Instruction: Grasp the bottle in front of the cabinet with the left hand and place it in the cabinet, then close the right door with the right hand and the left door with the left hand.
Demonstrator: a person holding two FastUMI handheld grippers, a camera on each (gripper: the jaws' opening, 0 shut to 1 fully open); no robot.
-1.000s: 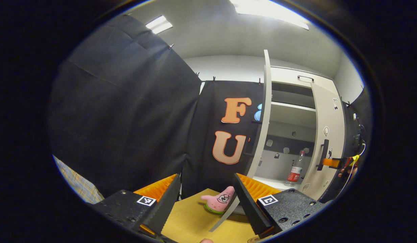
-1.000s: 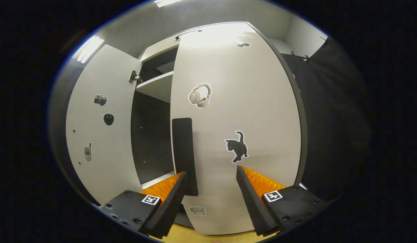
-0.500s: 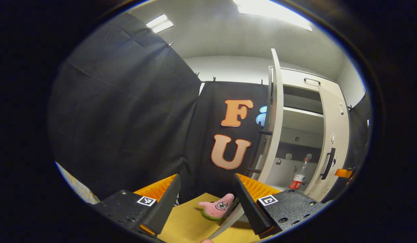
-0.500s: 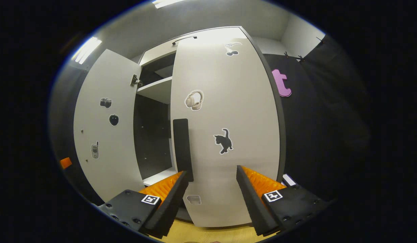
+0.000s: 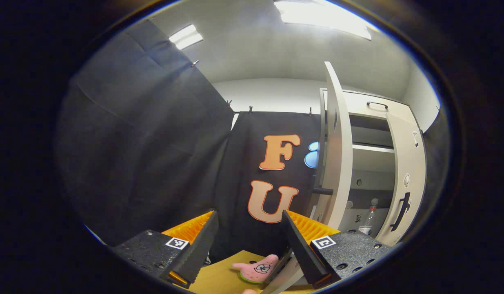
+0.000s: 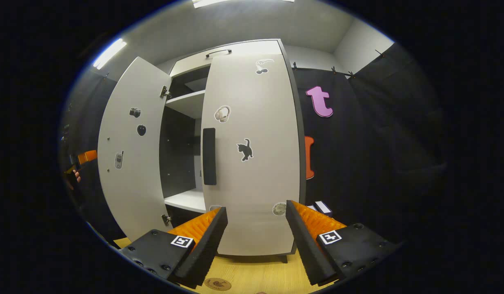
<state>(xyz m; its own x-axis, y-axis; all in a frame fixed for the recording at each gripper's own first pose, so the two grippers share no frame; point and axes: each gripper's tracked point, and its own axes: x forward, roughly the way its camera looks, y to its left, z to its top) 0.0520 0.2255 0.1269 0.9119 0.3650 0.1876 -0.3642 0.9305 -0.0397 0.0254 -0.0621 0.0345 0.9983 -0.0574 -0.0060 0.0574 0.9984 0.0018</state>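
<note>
A booth hung with black cloth, a pale wooden tabletop (image 6: 252, 273) below, and a tall light-grey two-door cabinet (image 6: 231, 47) standing on it. The clear plastic bottle with a red label (image 5: 368, 218) stands upright on the lower shelf inside the cabinet, seen in the left gripper view through the gap between the doors. The right door (image 6: 252, 151), a flat grey panel with a black vertical handle (image 6: 209, 156) and small stickers, lies flat across its half of the cabinet front in the right gripper view; whether it is fully latched cannot be told. The right gripper (image 6: 255, 228) hangs in front of it with jaws wide apart and nothing between them, apart from the panel.

The left door (image 5: 336, 155), a matching grey panel, stands swung outward, nearly edge-on in the left gripper view, with its black handle (image 5: 322, 190) projecting sideways. The left gripper (image 5: 249, 234) is spread wide and empty, just beside the door's lower edge; a small pink star-shaped plush toy (image 5: 255, 268) lies on the tabletop between its fingers and the door.

The step in hand is judged to be closing the left door. Advice: bring the gripper round to the outer, handle-bearing face (not the thin edge), press low and flat, and sweep steadily toward the cabinet so the panel does not bounce, keeping clear of the toy.
</note>
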